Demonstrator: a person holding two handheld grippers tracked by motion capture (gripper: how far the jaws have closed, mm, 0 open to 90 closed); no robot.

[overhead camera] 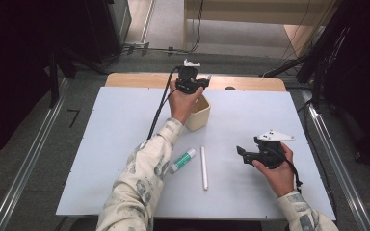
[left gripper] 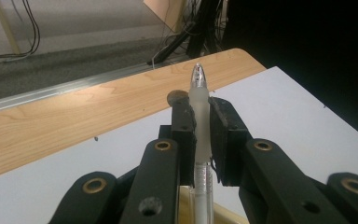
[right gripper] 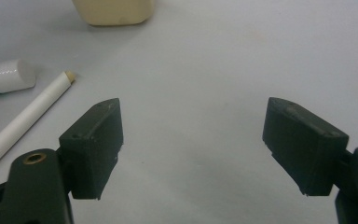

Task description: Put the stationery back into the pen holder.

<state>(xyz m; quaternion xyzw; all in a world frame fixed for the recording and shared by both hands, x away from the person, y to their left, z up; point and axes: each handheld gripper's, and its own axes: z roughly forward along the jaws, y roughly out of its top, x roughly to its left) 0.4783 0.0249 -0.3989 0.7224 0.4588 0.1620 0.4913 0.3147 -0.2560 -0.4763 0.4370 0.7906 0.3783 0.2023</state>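
Above the cream plastic cup (overhead camera: 200, 114) at the far side of the white table sheet (overhead camera: 125, 144), my left gripper (left gripper: 200, 116) has its jaws clamped on a translucent ballpoint pen (left gripper: 199, 100), tip forward. To drop it in cleanly, I'd tilt the pen upright over the cup's mouth and lower before letting go (a slanted release could tip the cup). My right gripper (right gripper: 193, 140) waits wide and empty near the white stick (overhead camera: 204, 167) and green-and-white glue stick (overhead camera: 183, 160)

A glue stick (overhead camera: 182, 160) and a white stick (overhead camera: 204, 167) lie side by side on the white table (overhead camera: 115, 139).
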